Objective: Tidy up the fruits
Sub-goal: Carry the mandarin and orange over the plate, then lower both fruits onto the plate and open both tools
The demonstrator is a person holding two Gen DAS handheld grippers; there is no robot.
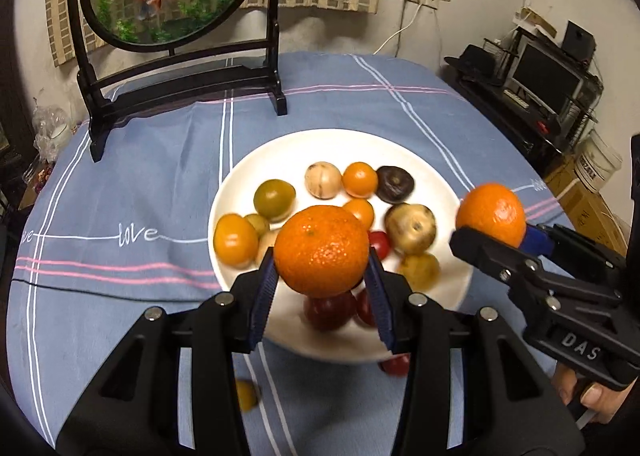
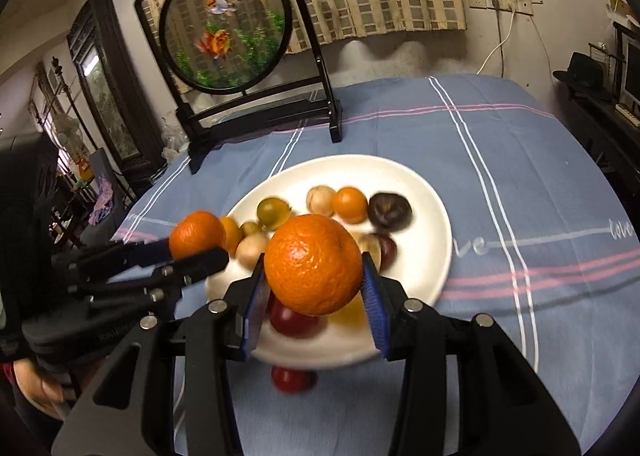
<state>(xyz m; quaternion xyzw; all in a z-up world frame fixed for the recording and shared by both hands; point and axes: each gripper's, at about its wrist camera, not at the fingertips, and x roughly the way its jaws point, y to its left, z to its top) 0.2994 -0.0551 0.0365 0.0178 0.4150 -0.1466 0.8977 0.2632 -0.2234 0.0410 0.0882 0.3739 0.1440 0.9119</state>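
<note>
Right tongs (image 1: 490,234) marked "DAS"; tablecloth (image 1: 132,176) reads "love".

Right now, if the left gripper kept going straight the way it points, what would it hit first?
Probably the small fruits on the white plate beneath its held orange; the left gripper points down at them, though depth is unclear.

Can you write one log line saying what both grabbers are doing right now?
left gripper: shut on left orange | right gripper: shut on right orange | both above white plate of small fruits
</note>
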